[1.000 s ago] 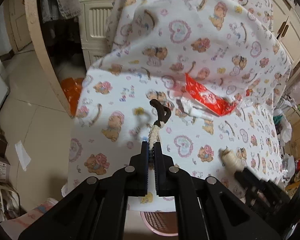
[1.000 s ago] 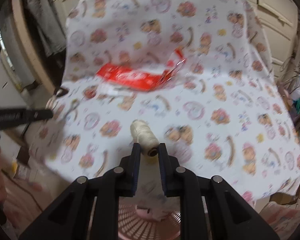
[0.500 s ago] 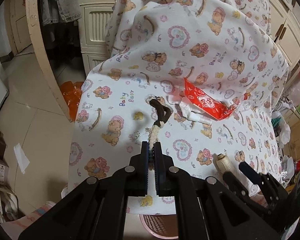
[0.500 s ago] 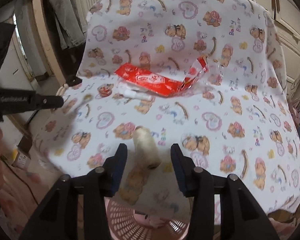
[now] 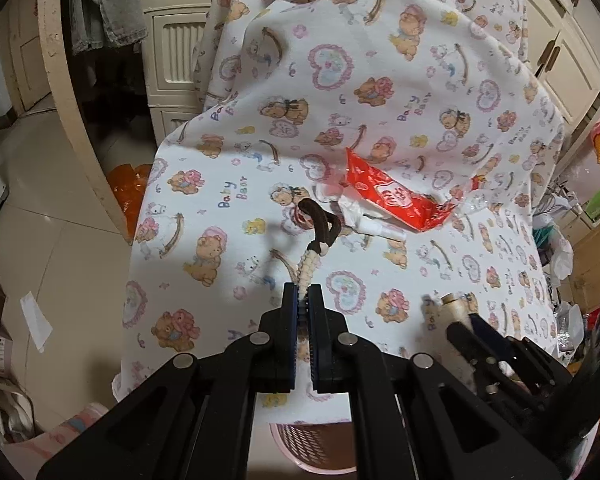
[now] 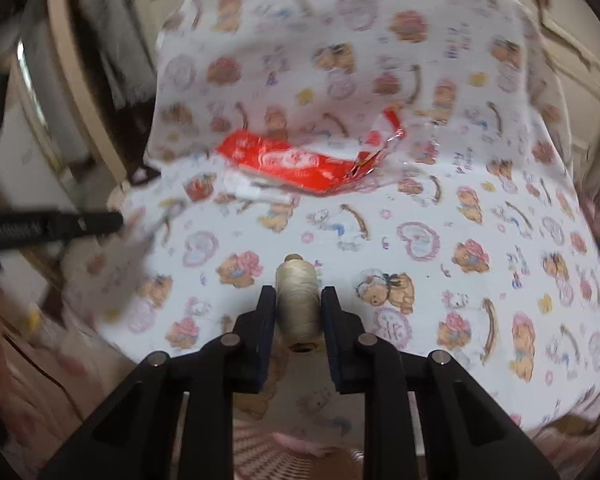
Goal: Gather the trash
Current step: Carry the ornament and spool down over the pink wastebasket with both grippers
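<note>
The left gripper (image 5: 303, 294) is closed on a beaded hair tie (image 5: 320, 226) above the bear-print sheet (image 5: 380, 80). A red wrapper (image 5: 396, 196) lies further back (partly on white paper). The right gripper (image 5: 464, 326) is beside a thread spool (image 5: 452, 308).

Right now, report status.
Left gripper shut on brown-looped beaded hair tie. Right gripper flanks cream thread spool, contact unclear. Red foil wrapper on bear-print cloth.
</note>
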A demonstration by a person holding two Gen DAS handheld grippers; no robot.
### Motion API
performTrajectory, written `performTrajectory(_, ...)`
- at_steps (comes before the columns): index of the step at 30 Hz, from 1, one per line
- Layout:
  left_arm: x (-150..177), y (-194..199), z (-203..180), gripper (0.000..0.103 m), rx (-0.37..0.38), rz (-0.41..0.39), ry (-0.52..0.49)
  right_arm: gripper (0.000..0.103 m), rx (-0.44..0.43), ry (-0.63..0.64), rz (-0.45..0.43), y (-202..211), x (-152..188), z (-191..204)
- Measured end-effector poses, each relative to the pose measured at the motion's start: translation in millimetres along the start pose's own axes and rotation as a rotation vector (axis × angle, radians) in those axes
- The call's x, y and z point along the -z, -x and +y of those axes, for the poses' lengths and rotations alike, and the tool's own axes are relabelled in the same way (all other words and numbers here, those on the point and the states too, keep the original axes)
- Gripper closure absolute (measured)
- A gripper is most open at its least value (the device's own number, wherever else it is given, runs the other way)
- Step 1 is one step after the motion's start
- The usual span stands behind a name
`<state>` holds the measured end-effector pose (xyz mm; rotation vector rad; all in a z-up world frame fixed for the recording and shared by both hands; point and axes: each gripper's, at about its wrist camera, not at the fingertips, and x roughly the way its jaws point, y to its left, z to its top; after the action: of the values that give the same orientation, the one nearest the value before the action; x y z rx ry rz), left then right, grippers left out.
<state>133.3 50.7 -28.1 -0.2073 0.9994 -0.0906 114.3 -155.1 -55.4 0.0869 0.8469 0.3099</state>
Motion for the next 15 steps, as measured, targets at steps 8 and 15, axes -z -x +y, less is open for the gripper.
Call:
performTrajectory(8,9,48,-11,0.099,0.028,-0.05,0.002,0.082,-0.018,0.009,-0.083,68,-9,6)
performTrajectory(15,31,103,-16,0.099,0.065,-0.099,0.017,0.082,-0.082,-0.067,-0.17,134,10,9)
